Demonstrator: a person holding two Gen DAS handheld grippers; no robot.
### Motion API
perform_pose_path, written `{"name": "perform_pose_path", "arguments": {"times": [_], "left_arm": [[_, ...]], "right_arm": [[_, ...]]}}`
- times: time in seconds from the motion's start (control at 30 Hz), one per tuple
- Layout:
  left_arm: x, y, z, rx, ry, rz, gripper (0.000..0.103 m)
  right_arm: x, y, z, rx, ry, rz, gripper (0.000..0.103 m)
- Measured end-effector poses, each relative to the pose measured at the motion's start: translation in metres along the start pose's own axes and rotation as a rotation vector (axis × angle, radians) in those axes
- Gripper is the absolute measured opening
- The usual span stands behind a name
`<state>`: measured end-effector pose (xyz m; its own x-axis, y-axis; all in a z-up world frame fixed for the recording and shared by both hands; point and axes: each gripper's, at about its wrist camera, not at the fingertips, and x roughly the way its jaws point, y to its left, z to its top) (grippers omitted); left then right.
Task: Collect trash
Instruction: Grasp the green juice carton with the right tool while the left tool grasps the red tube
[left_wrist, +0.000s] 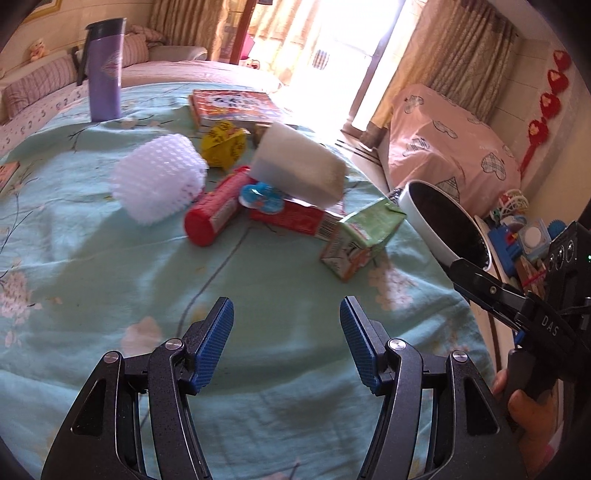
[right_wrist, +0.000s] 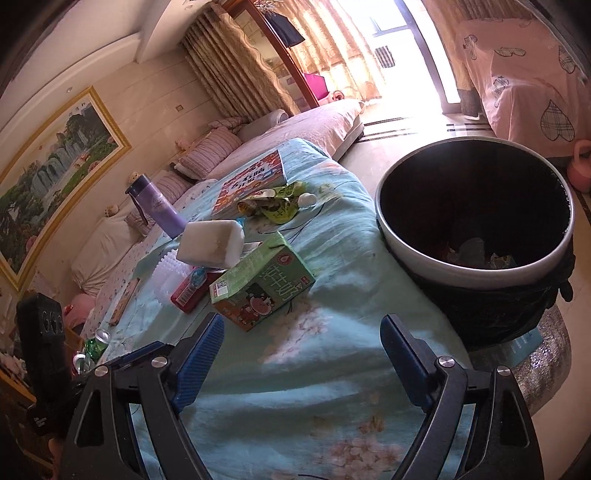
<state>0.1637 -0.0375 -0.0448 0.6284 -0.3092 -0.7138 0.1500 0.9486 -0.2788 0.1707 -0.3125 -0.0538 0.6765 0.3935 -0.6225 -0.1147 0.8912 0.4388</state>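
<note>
Both grippers, left (left_wrist: 286, 343) and right (right_wrist: 303, 363), hovered spread and empty over a soft floral tablecloth (left_wrist: 92, 258). A boxy green paper milk carton (right_wrist: 260, 278) lay on its side, long axis pointing toward the round, black-lined trash bin (right_wrist: 480, 267) just beside the table.

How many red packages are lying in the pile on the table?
2: a red cylindrical tube beside the white foam net, and a flat red box under the white block. The pile may hide others.
</note>
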Motion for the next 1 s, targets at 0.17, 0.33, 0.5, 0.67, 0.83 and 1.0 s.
{"name": "perform_pose_path", "arguments": {"times": [0.17,0.33,0.5,0.67,0.83,1.0], "left_arm": [[0.0,0.016,0.002,-0.019,0.001,0.027,0.061],[-0.001,0.029,0.008,-0.006,-0.004,0.058,0.061],[0.001,0.038,0.02,0.025,-0.012,0.084,0.061],[0.006,0.047,0.034,0.044,-0.011,0.096,0.062],[0.018,0.051,0.046,0.073,0.002,0.097,0.062],[0.037,0.048,0.056,0.08,0.03,0.052,0.062]], "right_arm": [[0.008,0.013,0.001,-0.019,0.013,0.004,0.088],[0.016,0.024,0.002,-0.024,0.032,0.015,0.088],[0.029,0.038,0.004,-0.019,0.047,0.02,0.088],[0.049,0.056,0.007,-0.031,0.06,-0.012,0.088],[0.073,0.068,0.009,-0.054,0.056,-0.089,0.088],[0.079,0.062,0.008,-0.077,0.055,-0.162,0.085]]}}
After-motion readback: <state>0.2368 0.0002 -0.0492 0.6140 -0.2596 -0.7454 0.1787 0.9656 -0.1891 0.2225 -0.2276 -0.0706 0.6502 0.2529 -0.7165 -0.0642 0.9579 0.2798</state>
